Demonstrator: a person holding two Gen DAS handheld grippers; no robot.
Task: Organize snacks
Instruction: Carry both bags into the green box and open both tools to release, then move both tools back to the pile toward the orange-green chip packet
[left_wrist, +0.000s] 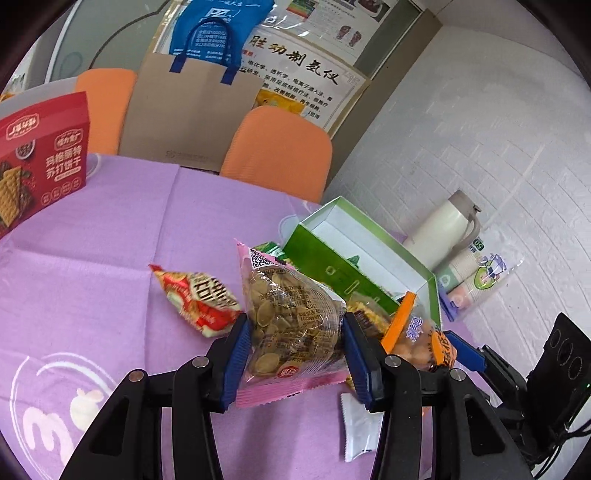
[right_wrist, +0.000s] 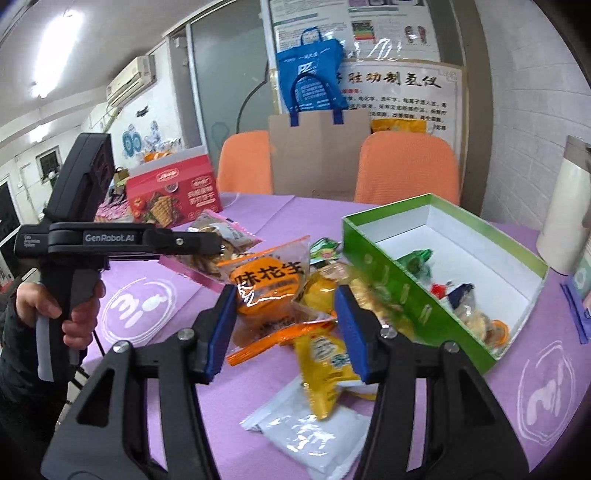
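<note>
My left gripper (left_wrist: 293, 332) is clamped on a pink seed packet (left_wrist: 291, 317), its blue pads pressing both sides, and the packet is held above the purple bench (left_wrist: 110, 258). At ten o'clock from it lies a red snack bag (left_wrist: 199, 299). At two o'clock sits the green box (left_wrist: 325, 258), open, with small snacks in its near end. A white sachet (left_wrist: 356, 428) lies at five o'clock.

My right gripper (right_wrist: 286, 328) stands apart, holding nothing, over the loose pile: an orange peanut bag (right_wrist: 269, 288) between its pads at twelve o'clock and a yellow packet (right_wrist: 325, 369) just below. The green box is at two o'clock from it. A red biscuit carton (right_wrist: 173, 195) stands at eleven o'clock, well apart.
</note>
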